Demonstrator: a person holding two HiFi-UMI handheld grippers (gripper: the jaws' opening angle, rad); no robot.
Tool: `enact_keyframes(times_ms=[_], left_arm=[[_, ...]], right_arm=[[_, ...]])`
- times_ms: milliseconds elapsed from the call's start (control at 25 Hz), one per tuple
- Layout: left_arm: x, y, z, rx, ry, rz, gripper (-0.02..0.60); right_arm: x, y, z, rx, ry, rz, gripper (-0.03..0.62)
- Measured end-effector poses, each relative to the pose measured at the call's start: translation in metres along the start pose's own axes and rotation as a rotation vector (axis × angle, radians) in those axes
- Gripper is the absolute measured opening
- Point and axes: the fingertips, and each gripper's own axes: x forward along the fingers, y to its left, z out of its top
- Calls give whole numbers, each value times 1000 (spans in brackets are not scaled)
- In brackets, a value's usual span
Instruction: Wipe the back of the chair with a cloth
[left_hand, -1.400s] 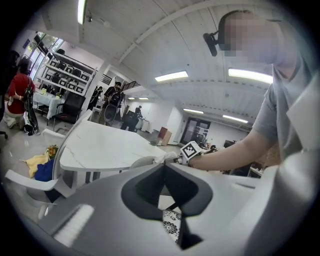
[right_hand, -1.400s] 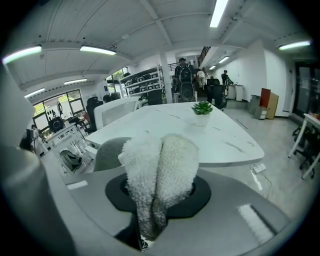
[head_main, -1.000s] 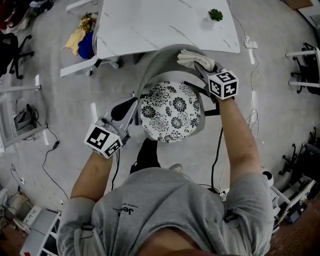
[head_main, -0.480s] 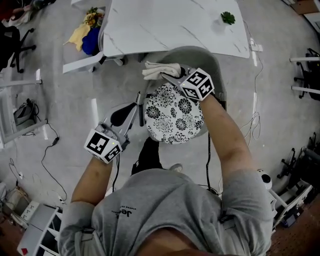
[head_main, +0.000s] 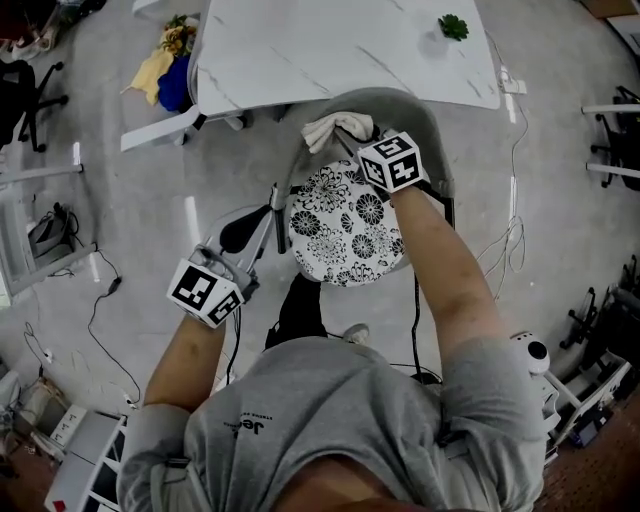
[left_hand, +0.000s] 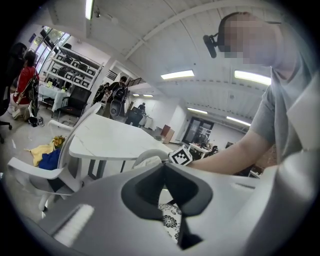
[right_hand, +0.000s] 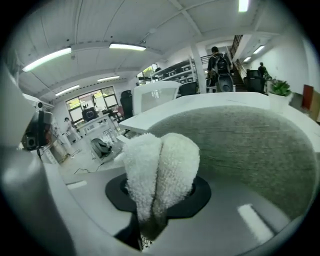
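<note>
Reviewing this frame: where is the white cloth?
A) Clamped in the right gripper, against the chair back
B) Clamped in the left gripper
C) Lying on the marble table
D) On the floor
A: the right gripper is shut on the cloth, held at the grey chair back.

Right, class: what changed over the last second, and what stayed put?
The right hand-held gripper, shut on the white fluffy cloth, swept left along the grey curved chair back, then came slightly back right. The left hand-held gripper stayed beside the chair's left edge; the floral round cushion did not move.
</note>
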Motion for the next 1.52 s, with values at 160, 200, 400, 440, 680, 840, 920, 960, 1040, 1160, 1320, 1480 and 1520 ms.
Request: enact_keyframes(times_ms=[160,200,400,440,680,840,920,960,1040,1160,1320,1480,1520], left_arm=[[9,-8,2,10,3,-24,60],[10,-8,2,11,5,-28,60],[17,-16,0,12,15,-48,60],[19,-19,0,14,15,-54,60],[23,-33,8,30,1,-79,60],[21,-38,10,34,-7,-83,60],[19,-38,10,33,-9,-81,60],[18,-37,9,31,-11,-79,60],[17,-36,8,26,-15,-74,60],[14,-33,5,18,-17,-67,60],[7,-22,1,6,-15,-50,60],[-2,-7,-4,-3,-6,-21,60],[-5,-3,-7,-6,-2,-12,60]], right_arm=[[-31,-62,-19,146,7,-202,89],[-40,-75,-24,178,6,-245,89],[-88,-119,-42,312,-24,-423,89],[-97,-125,-46,332,-31,-451,89],[-145,-148,-57,392,-59,-570,89],[-170,-162,-62,437,-85,-616,89],[-174,-161,-59,397,-70,-609,87],[-172,-156,-54,350,-58,-592,87],[-161,-137,-41,237,-46,-509,87],[-125,-75,-18,45,-49,-219,86],[-73,31,-7,-152,-22,242,87],[-24,78,-18,-176,37,403,87],[-12,79,-21,-163,47,395,87]])
